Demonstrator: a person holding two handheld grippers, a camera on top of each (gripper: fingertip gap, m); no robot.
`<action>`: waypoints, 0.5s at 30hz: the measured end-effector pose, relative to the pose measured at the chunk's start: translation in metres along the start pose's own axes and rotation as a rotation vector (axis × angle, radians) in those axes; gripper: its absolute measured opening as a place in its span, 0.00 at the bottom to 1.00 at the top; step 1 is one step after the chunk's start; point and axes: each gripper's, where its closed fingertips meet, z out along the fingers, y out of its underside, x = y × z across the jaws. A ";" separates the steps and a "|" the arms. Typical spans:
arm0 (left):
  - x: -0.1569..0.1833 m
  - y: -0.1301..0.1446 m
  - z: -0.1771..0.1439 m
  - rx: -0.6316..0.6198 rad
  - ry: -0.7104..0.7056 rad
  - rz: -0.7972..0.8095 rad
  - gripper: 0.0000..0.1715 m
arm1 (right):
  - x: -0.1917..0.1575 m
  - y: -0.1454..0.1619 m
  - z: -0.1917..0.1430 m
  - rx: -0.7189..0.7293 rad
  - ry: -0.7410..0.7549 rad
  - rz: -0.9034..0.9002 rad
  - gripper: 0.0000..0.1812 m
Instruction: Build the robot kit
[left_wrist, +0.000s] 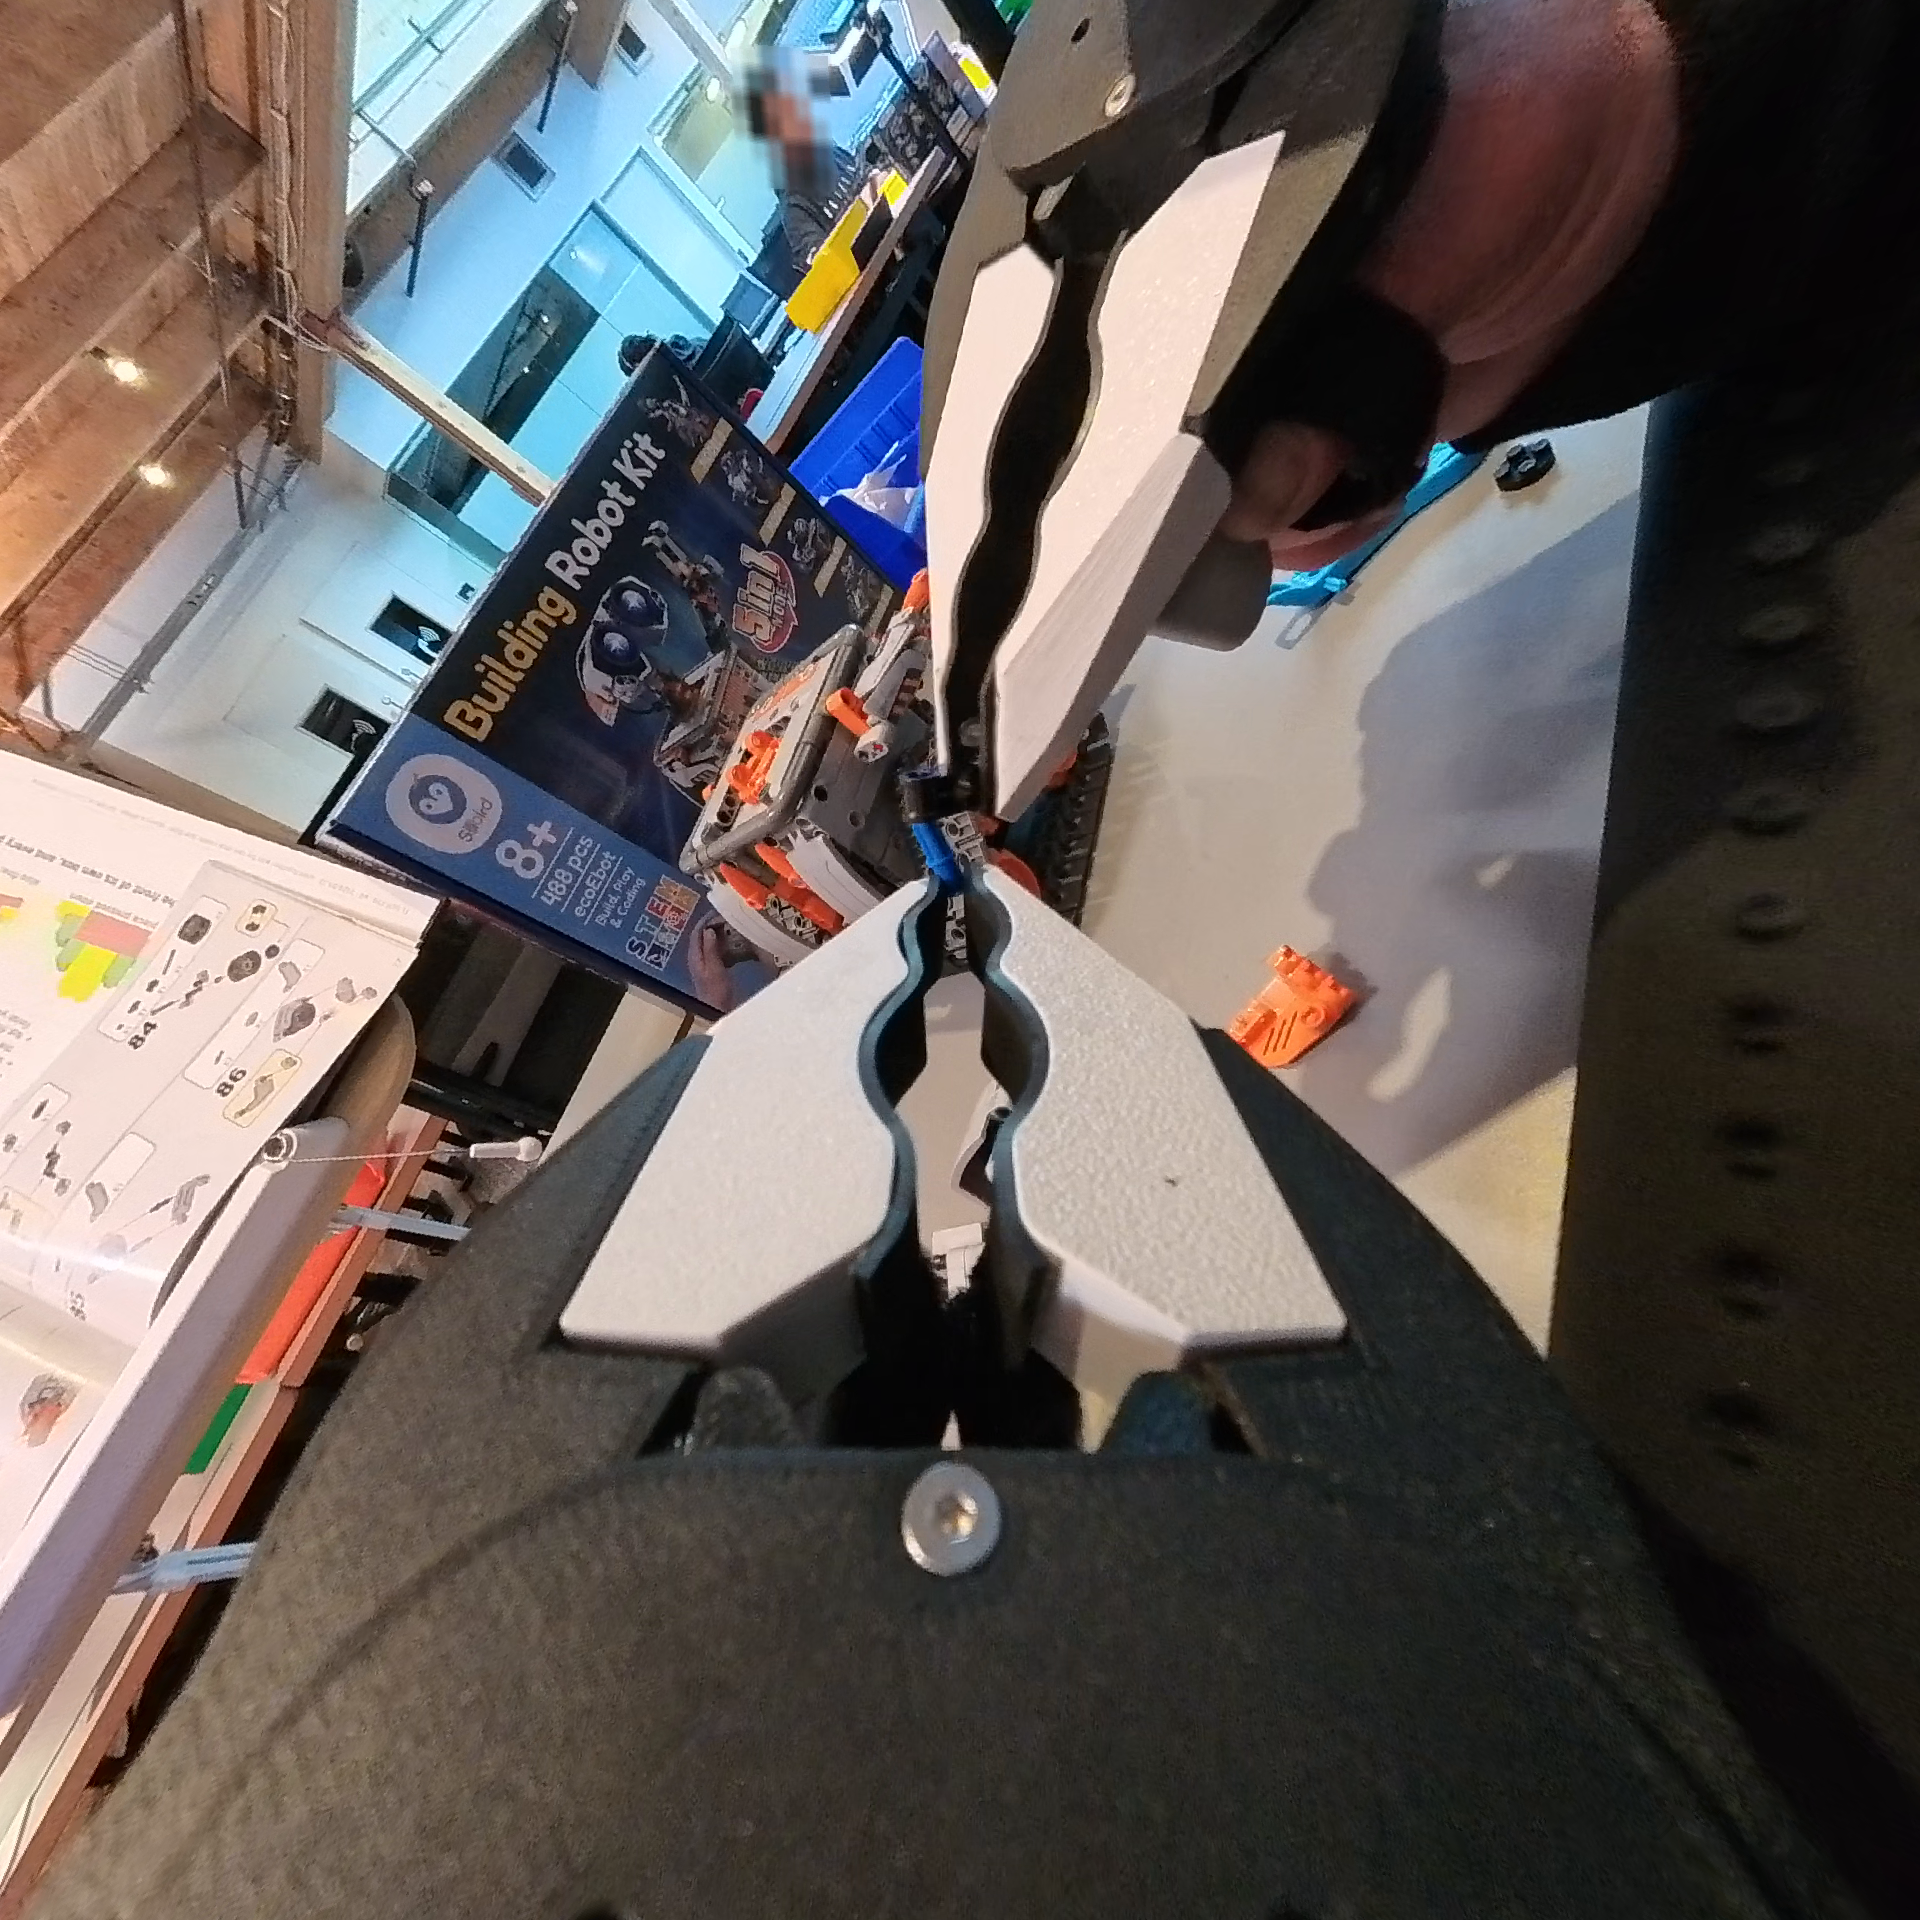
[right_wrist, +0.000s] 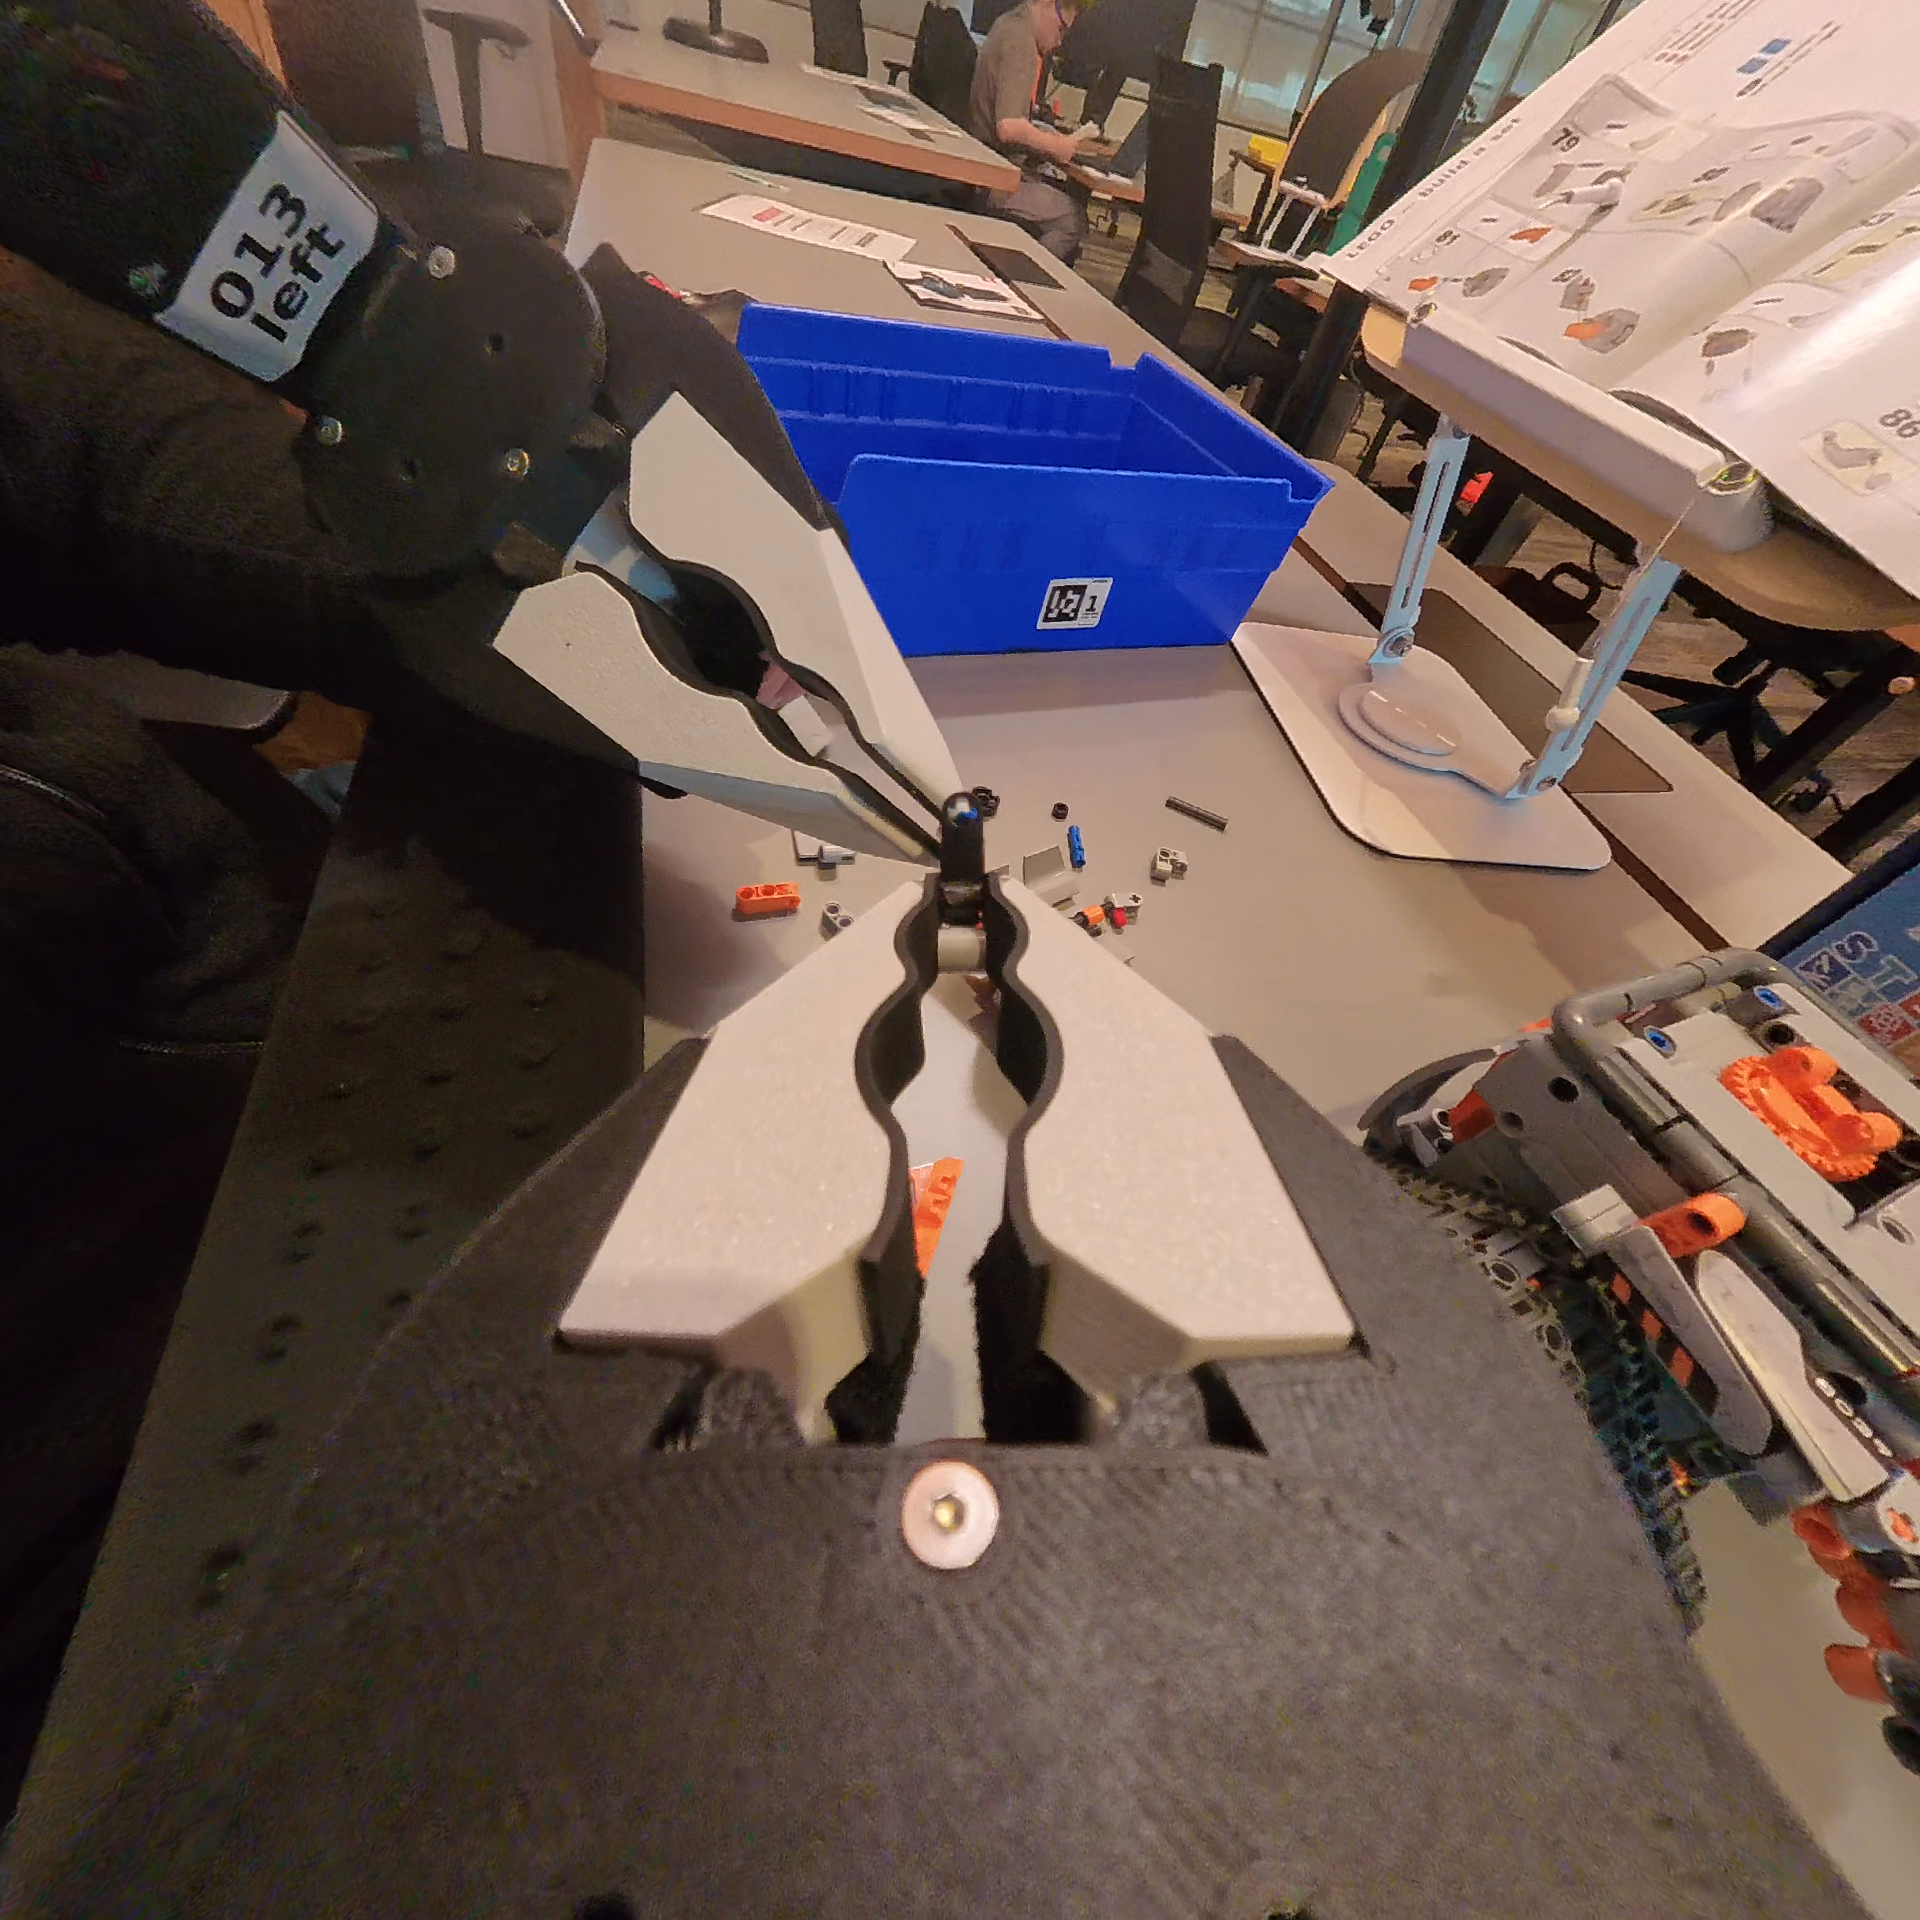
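Between your two grippers sits a tiny black piece (right_wrist: 958, 831) with a blue pin (left_wrist: 932, 840) poking out of it, held up in the air above the table (right_wrist: 1299, 935). Your right gripper (right_wrist: 958, 896) is squeezed tight on the bottom of the black piece. Your left gripper (left_wrist: 951, 891) is pinched on the blue pin, and its tips nearly touch the other gripper's tips (left_wrist: 971, 784).

The piece is very small and you only hold it by the tips — I think a little twist or a pull to one side could make it pop out and fall. If it drops, it could get lost among the loose bits (right_wrist: 1101, 883) lying on the table just behind. Squeeze too hard and the pin might shoot away.

The table is grey and smooth. A blue bin (right_wrist: 1039, 488) stands farther back, and a half-built toy robot (right_wrist: 1704, 1195) in grey and orange sits at your right side. An open book of building steps (right_wrist: 1662, 208) rests on a white stand (right_wrist: 1455, 727). The toy's box (left_wrist: 582, 665) leans nearby, and one orange part (left_wrist: 1291, 1006) lies alone. Behind are more desks and chairs — a person sits far off.
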 end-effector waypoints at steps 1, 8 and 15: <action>0.000 0.000 0.000 0.000 0.000 0.000 0.00 | 0.000 0.000 0.000 -0.003 0.004 -0.007 0.03; 0.000 0.001 0.000 0.002 0.001 -0.005 0.00 | 0.000 0.001 0.001 -0.012 0.023 -0.037 0.03; 0.001 0.002 0.001 -0.001 0.004 -0.007 0.00 | -0.001 0.001 0.001 -0.024 0.033 -0.059 0.02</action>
